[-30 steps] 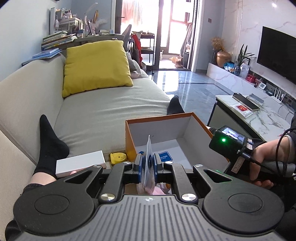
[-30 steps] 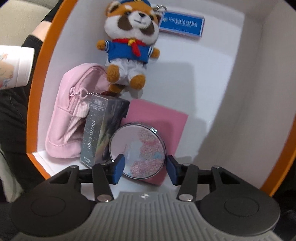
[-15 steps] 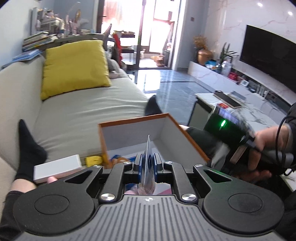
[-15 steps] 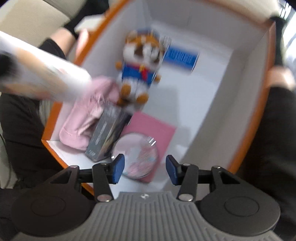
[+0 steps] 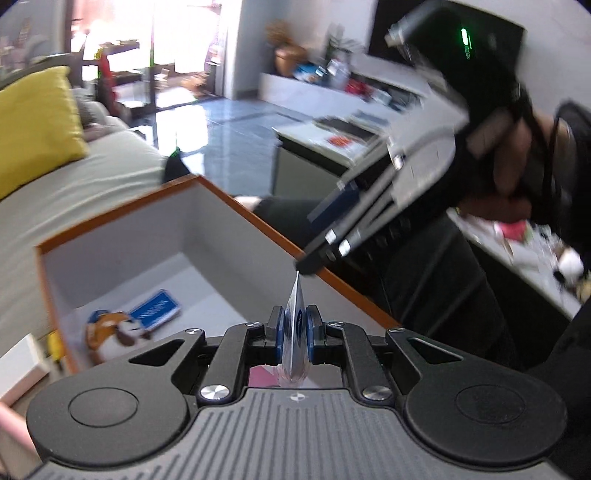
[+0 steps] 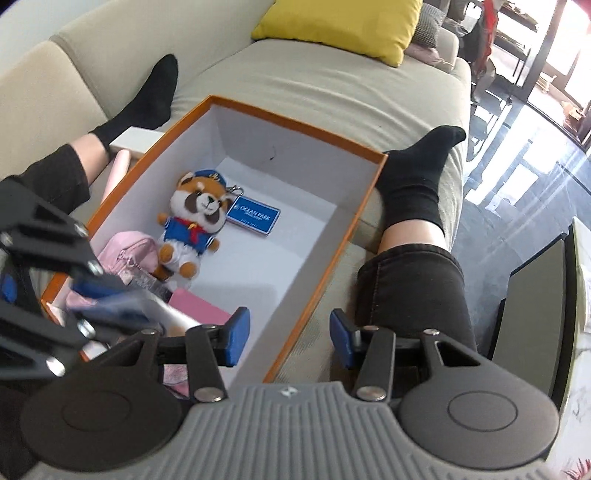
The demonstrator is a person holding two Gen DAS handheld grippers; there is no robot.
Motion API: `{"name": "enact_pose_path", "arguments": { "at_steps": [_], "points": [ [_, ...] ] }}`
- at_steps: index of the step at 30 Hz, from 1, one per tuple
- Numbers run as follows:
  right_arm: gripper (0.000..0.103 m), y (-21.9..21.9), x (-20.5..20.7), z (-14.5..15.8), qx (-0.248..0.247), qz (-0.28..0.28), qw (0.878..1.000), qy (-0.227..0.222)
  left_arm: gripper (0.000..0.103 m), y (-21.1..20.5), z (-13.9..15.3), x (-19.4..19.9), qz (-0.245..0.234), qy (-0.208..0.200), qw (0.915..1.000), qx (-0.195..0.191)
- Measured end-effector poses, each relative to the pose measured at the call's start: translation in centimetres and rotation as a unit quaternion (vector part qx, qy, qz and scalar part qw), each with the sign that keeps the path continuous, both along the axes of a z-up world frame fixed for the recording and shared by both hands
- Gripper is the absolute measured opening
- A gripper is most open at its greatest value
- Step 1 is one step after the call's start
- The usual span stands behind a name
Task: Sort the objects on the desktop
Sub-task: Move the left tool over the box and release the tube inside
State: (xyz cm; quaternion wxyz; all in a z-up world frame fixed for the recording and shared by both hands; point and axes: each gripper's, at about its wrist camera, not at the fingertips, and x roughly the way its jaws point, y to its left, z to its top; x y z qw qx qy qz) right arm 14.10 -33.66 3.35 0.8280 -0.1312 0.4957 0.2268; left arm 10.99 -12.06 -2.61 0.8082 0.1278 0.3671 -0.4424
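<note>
- Pinching a thin clear-sleeved card edge-on between its blue pads, the left gripper holds it upright over the near end of the box.
- From the right wrist view, the left gripper enters at 9 o'clock and covers the box's near-left corner; the card there is only a blur.
- With its fingers spread and nothing between them, the right gripper hangs above the box's right wall.
- From the left wrist view, the right gripper crosses at 2 o'clock, blurred, its tip just above the card's top edge and the box rim.
- Inside the box lie a plush in a sailor suit, a blue tag touching it at 3 o'clock, a pink pouch at its 8 o'clock, and a pink sheet near the front.
- Legs in black trousers and socks flank the box on the sofa; a yellow cushion sits at 12 o'clock.
- A white slab lies outside the box's left wall, at 10 o'clock.
</note>
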Motion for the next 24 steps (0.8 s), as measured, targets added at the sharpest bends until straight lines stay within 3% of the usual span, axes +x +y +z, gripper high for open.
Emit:
{"name": "enact_pose_path", "arguments": {
  "at_steps": [7, 16, 24],
  "points": [
    [0.05, -0.3, 0.6, -1.3, 0.016, -0.003, 1.0, 0.002, 0.013, -2.8, -2.8, -0.2, -0.081, 0.018, 0.9952, 0.053],
    [0.05, -0.5, 1.2, -2.1, 0.02, -0.009, 1.0, 0.008, 0.013, -4.7, -3.8, -2.3, -0.178, 0.009, 0.9794, 0.094],
    [0.051, -0.2, 0.7, -2.3, 0.014, 0.002, 1.0, 0.01, 0.014, -4.1, -3.8, -1.1, -0.189, 0.064, 0.9781, 0.058]
  ]
}}
